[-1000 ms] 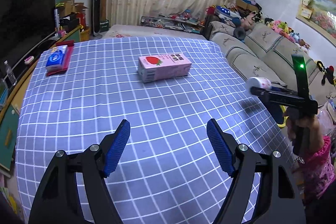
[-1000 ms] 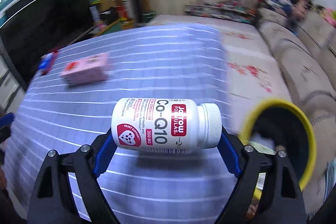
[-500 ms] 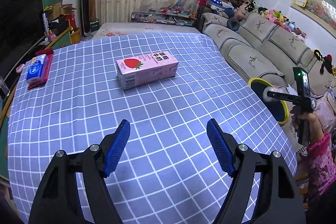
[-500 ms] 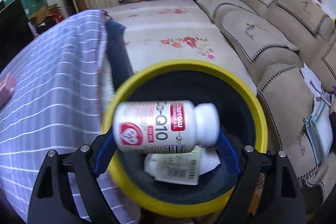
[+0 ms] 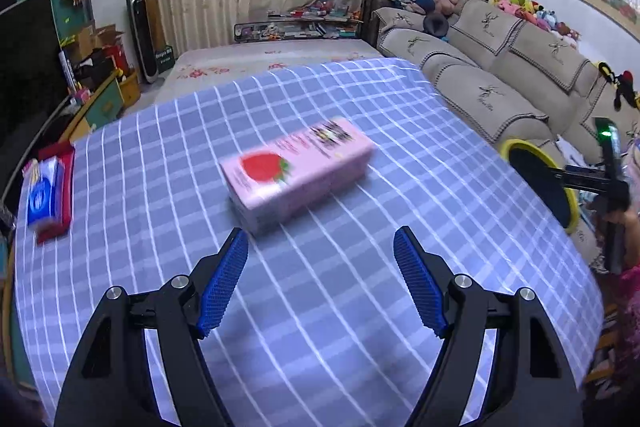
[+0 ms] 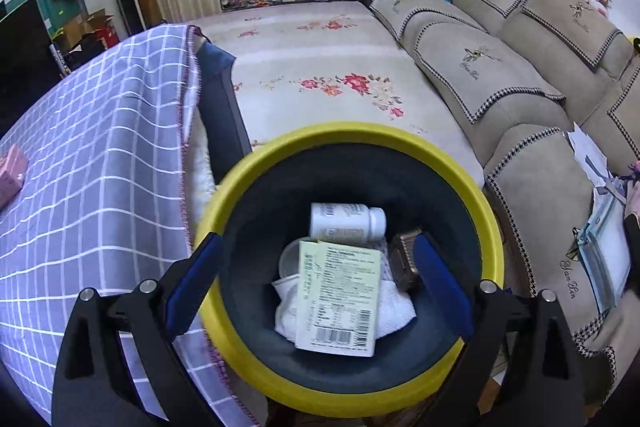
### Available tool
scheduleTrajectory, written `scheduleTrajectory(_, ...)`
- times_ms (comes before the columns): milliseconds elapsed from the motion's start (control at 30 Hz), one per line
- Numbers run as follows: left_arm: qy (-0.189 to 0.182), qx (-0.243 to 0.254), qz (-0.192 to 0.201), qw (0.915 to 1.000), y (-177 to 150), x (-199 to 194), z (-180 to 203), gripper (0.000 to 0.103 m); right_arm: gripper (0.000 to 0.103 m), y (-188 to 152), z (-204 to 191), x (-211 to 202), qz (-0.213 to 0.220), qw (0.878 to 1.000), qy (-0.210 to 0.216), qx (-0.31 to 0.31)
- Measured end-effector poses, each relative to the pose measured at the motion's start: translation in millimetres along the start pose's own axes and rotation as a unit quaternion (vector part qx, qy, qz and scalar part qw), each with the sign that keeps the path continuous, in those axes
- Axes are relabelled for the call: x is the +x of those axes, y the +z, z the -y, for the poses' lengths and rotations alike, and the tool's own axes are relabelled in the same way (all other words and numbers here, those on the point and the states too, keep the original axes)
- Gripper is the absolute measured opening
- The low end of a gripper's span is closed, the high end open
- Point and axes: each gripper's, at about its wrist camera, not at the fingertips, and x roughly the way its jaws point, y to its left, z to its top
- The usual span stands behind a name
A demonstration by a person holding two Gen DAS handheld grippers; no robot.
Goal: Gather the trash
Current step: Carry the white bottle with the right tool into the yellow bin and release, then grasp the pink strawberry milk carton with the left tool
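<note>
Checked lilac cloth is covering the table [image 5: 320, 307] that is filling most of my left wrist view, with a beige sofa [image 5: 500, 67] running along the right and pale curtains hanging at the back. My left gripper [image 5: 321, 279] is hovering over the cloth with its 2 blue-padded fingers [image 5: 224, 279] standing wide and nothing between them. Just ahead of the tips, a pink strawberry milk carton [image 5: 298, 173] is lying on its side, blurred. Near the table's left edge a blue tissue pack [image 5: 42, 197] is resting on something red. Off the right edge, my right gripper [image 5: 576, 177] is reaching over the yellow-rimmed bin [image 5: 570, 205]. Turning to the right wrist view, I am looking straight down into that bin [image 6: 352, 137], which is standing on the floor beside the table's hanging cloth. My right gripper [image 6: 316, 277] has just been opening, and its fingers are now spread wide and empty above the bin. Inside, the white supplement bottle [image 6: 346, 223] is lying on its side at the far part, touching a pale green carton [image 6: 340, 301] that is sitting on white paper, with a brown item beside them.
</note>
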Motion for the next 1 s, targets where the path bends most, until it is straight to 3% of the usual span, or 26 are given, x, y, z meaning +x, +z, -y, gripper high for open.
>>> scheduleTrajectory(100, -0.03, 0.009, -0.006, 0.9995, 13, 19, -15, 0.075, 0.091, 3, -9, -2, 0.003, 1.0, 0.004, -0.005)
scheduleTrajectory(333, -0.024, 0.036, -0.011, 0.999, 36, 51, -41, 0.078, 0.091, 2, -19, -2, -0.002, 1.0, 0.005, -0.016)
scheduleTrajectory(500, -0.06, 0.054, -0.028, 0.9963, 41, 65, -46, 0.079, 0.091, 2, -21, 1, -0.008, 1.0, 0.009, -0.021)
scheduleTrajectory(667, -0.099, 0.079, -0.034, 0.9913, 39, 59, -27, 0.079, 0.091, 2, -23, 0, -0.006, 1.0, 0.015, -0.023)
scheduleTrajectory(800, -0.127, 0.113, -0.037, 0.9847, 31, 38, 15, 0.079, 0.09, 1, -25, -1, -0.006, 0.999, 0.022, -0.026)
scheduleTrajectory(900, -0.081, 0.142, -0.04, 0.9857, 32, 34, 42, 0.079, 0.09, 0, -25, -1, -0.005, 0.999, 0.026, -0.027)
scheduleTrajectory(1000, -0.043, 0.122, -0.051, 0.9903, 45, 46, 41, 0.079, 0.091, -2, -24, -5, -0.001, 0.999, 0.032, -0.025)
